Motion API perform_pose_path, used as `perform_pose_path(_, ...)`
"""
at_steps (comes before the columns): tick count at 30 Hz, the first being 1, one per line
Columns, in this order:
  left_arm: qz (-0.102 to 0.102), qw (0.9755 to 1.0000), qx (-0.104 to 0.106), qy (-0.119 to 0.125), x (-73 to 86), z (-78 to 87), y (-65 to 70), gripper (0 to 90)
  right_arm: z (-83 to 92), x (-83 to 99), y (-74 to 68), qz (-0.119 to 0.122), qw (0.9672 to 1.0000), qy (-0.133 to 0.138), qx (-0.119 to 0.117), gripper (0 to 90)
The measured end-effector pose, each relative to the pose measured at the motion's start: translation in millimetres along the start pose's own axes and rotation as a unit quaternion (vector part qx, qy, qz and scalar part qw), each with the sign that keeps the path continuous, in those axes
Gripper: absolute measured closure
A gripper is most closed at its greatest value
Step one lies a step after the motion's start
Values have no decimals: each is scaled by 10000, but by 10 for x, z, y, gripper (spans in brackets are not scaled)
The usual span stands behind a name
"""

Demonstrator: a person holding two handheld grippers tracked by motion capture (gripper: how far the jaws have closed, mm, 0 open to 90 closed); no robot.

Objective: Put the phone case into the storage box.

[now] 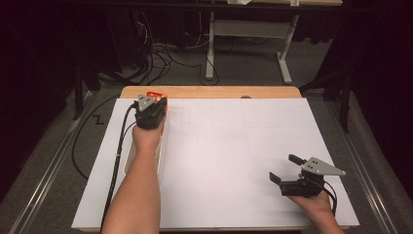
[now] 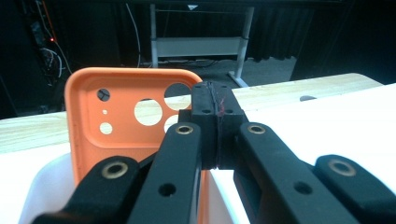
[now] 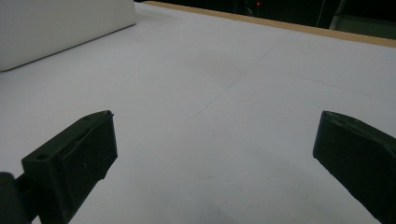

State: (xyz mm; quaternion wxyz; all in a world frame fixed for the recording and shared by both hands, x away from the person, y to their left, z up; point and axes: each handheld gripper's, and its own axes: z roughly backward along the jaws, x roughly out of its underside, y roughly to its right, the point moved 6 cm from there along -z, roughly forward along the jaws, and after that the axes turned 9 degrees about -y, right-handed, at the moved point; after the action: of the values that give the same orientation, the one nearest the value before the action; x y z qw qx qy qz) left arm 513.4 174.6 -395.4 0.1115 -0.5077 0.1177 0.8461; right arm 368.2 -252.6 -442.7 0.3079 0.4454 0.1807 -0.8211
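Observation:
An orange phone case [image 2: 121,135] with camera cut-outs stands upright, its inner side facing the left gripper view. My left gripper [image 2: 215,116] has its jaws pressed together on the case's right edge, where a thin reddish line shows in the seam. From the high view the left gripper [image 1: 155,100] is at the far left of the table, with a bit of the orange case [image 1: 157,92] poking out beyond it. My right gripper [image 1: 282,168] rests near the front right, jaws wide apart with nothing between them [image 3: 215,158].
A white sheet [image 1: 229,146] covers the wooden table [image 1: 209,91]. A long white tray [image 1: 129,161] lies under my left forearm, its wall seen close up [image 2: 37,186] and far off [image 3: 46,28]. Cables and a white desk frame [image 1: 253,29] stand beyond the table.

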Motion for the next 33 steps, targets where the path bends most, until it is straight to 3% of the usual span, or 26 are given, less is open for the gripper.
perform_pose_path(6, -155, 9999, 23, 7, 20, -40, 17, 896, -1, 1, 3, -1, 10000, -1, -6, 2)
perform_pose_path(19, -106, 9997, -25, -221, 72, -89, -14, 895, 9, -2, -2, -15, 10000, 11, -18, 2)
perform_pose_path(26, -180, 9998, 56, -86, 49, -76, 25, 895, 6, -1, -3, -5, 10000, 5, -17, 2)
perform_pose_path(33, -112, 9996, -12, -276, 87, -107, -22, 894, 5, 0, -3, -9, 10000, 2, -20, 2)
